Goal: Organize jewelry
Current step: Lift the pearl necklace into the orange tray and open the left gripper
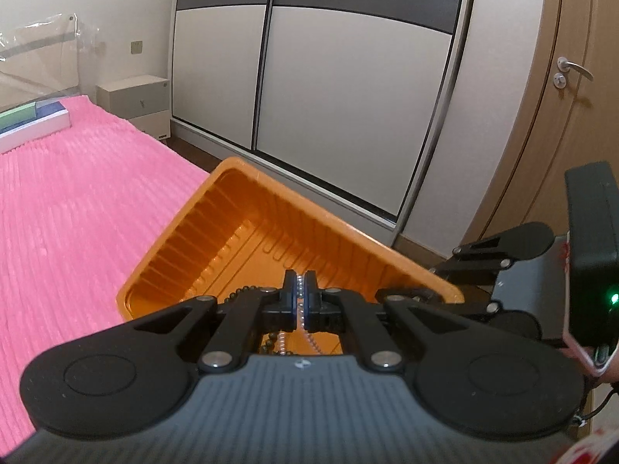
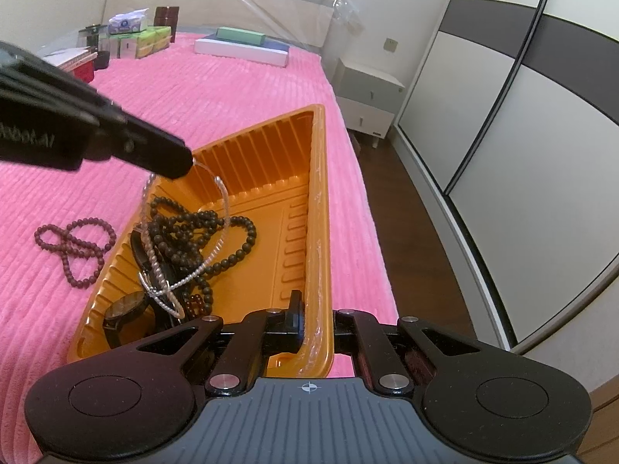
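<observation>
Orange plastic tray [image 2: 267, 178] lies on the pink bed cover [image 2: 201, 89]; I note my right claw [image 2: 305, 321] clamped on its near right rim, one finger inside the wall, the other outside. My left claw [image 1: 300, 294] is pressed together on a clear-bead strand [image 2: 222, 208], which hangs from the tips in a loop down into the tray. In the right wrist view this claw enters from the left, above the tray's left side.

Count inside the tray: one long dark bead necklace [image 2: 201, 232] in a heap, one wristwatch [image 2: 125, 309] at the near left corner, plus the lower end of the clear strand. One reddish bead necklace [image 2: 73, 247] lies on the cover just left of the tray, apart from it.
</observation>
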Motion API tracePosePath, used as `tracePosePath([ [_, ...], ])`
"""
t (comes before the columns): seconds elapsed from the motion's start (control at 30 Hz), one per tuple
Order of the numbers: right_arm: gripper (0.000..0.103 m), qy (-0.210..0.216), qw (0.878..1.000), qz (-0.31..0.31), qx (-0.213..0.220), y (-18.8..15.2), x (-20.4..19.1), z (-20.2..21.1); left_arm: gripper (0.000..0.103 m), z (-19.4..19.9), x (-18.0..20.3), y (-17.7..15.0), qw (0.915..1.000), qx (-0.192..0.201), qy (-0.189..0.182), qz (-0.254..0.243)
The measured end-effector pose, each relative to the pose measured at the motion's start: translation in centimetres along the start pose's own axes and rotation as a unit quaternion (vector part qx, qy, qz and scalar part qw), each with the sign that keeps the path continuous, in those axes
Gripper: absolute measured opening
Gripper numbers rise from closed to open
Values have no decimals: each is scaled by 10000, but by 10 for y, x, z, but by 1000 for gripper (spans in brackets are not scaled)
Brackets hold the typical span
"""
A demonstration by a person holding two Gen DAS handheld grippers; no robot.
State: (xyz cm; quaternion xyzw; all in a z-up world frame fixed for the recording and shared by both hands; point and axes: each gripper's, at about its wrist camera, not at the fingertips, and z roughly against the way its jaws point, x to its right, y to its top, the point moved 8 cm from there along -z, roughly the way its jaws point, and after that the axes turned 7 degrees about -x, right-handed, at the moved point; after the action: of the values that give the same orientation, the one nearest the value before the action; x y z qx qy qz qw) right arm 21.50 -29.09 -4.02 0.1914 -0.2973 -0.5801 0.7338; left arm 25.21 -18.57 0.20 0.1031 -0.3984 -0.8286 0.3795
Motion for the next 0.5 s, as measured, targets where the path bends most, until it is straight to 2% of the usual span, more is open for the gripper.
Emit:
tracePosePath([
  [0.23,5,-5,10000,-1,-2,0,0,-1,4,-6,-1,-4,9999,-85,59,32],
  [0.5,5,-6,10000,-2,0,0,0,-1,18,8,-20,-11,9994,-32,225,275],
])
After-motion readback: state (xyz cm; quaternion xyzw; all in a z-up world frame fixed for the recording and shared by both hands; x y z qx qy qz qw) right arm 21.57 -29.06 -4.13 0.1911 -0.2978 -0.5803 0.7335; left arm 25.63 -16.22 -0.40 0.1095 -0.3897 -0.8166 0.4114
